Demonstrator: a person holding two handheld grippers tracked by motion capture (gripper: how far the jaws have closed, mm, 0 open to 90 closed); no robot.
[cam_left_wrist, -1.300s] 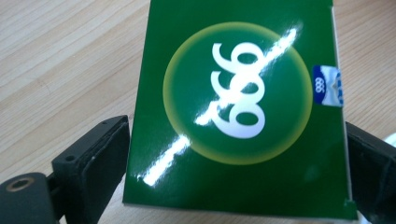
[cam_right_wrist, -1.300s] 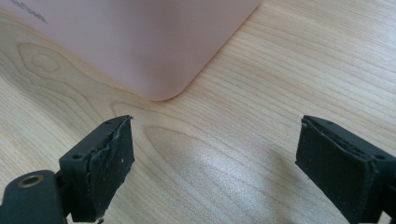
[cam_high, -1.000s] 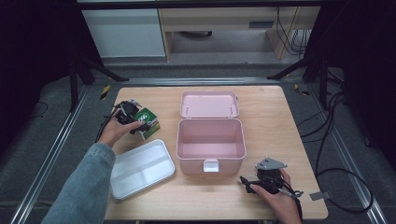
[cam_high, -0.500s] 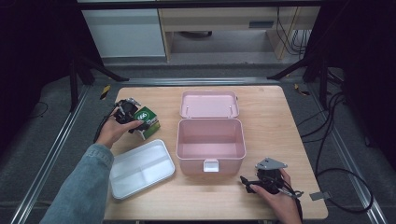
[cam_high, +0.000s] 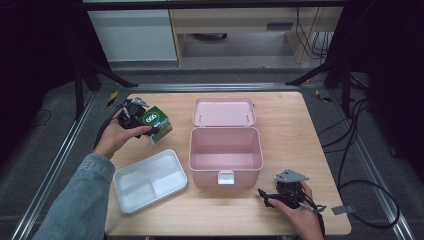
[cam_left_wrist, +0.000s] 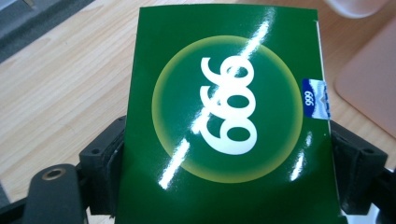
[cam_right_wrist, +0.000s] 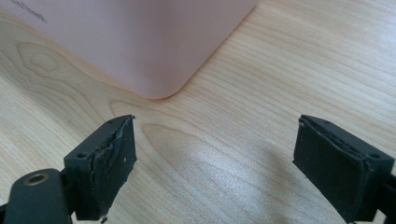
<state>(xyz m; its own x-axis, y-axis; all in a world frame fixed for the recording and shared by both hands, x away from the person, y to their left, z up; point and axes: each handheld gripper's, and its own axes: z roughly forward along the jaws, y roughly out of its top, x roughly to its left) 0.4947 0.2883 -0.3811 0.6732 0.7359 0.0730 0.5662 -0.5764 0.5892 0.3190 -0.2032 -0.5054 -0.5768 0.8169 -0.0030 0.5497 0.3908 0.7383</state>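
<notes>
Wooden worktop (cam_high: 295, 125) with a box and a tray on it

A pink box (cam_high: 226, 155) stands open near the middle, its lid (cam_high: 223, 111) laid back flat behind it. A white divided tray (cam_high: 150, 180) lies near the front left corner, just beside the box. The right hand-held gripper (cam_high: 264, 196) rests at the front right.

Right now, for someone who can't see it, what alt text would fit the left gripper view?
A glossy green box with white digits in a yellow-ringed circle is clamped between the left gripper's two black jaws, above a wooden table. A pink box edges in at right.
</notes>
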